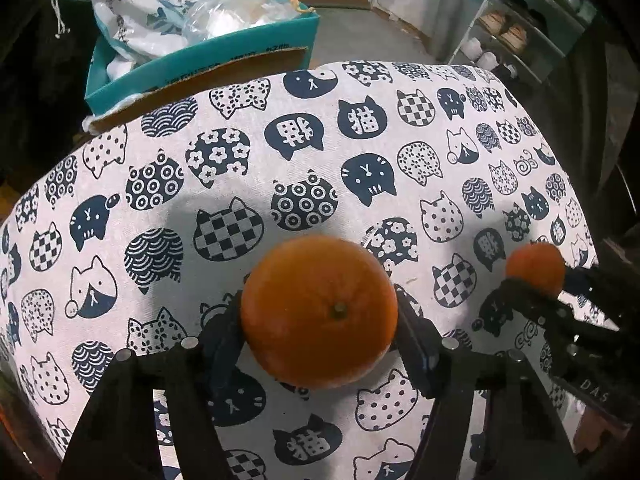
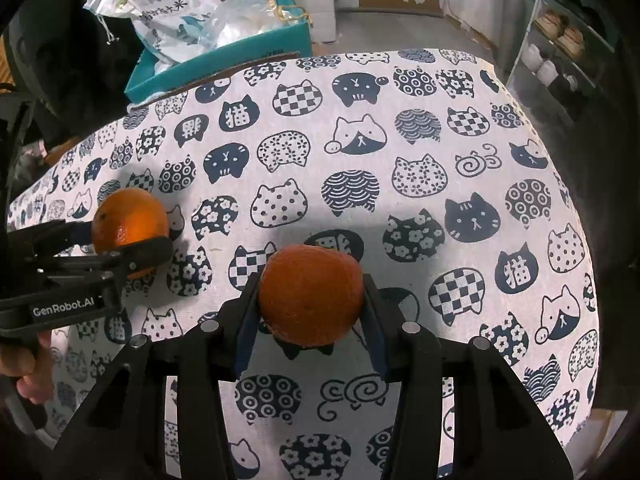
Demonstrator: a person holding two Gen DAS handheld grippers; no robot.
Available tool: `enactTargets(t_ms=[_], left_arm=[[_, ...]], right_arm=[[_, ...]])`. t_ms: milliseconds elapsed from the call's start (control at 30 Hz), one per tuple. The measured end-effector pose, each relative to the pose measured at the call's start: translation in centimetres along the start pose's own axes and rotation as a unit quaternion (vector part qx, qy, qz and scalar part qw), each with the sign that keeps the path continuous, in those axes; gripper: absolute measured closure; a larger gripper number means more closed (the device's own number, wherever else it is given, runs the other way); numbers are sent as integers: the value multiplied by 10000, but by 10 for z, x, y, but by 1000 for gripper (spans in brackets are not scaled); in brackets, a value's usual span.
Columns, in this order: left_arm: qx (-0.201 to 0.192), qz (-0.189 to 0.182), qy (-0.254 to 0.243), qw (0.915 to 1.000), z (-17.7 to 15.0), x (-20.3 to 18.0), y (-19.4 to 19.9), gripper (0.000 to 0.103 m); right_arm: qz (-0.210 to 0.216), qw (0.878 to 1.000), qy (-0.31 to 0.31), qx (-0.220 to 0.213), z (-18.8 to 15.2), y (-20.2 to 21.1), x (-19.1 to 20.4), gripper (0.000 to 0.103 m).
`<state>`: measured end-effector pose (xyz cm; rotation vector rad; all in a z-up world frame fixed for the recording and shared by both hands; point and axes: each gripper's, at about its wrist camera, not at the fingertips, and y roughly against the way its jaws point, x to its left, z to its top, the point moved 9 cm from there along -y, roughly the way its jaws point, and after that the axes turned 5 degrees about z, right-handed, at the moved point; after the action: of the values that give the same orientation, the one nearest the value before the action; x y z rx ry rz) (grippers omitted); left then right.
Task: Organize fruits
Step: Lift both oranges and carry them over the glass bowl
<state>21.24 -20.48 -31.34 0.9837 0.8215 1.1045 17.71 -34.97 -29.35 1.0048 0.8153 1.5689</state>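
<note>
Left gripper [image 1: 320, 316] clamped on orange [image 1: 319, 311], right gripper [image 2: 310, 300] clamped on second orange [image 2: 310, 294] — keep both level, lower gently onto cat-print cloth [image 2: 400, 200] — no squeezing.

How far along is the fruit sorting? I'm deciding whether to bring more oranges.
Nothing looks placed yet: no fruit lies sorted on the cat-print tablecloth, and no fruit container is in view. In hand: the left gripper is clamped on a round orange with its stem facing the camera, and the right gripper on another orange fruit. Both remain to be set down.
</note>
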Motion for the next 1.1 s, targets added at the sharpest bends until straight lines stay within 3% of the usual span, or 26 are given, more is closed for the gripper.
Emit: enactTargets(t_ms=[333,1100], left_arm=[[-152,100,-35,9998,-5,4,21,34],[-1290,239,-162,9912,3,10,150,34]], right_arm=[[-43,9997,121,-185,11,16,8,57],[171,9927,617,-1025,47,104,65,57]])
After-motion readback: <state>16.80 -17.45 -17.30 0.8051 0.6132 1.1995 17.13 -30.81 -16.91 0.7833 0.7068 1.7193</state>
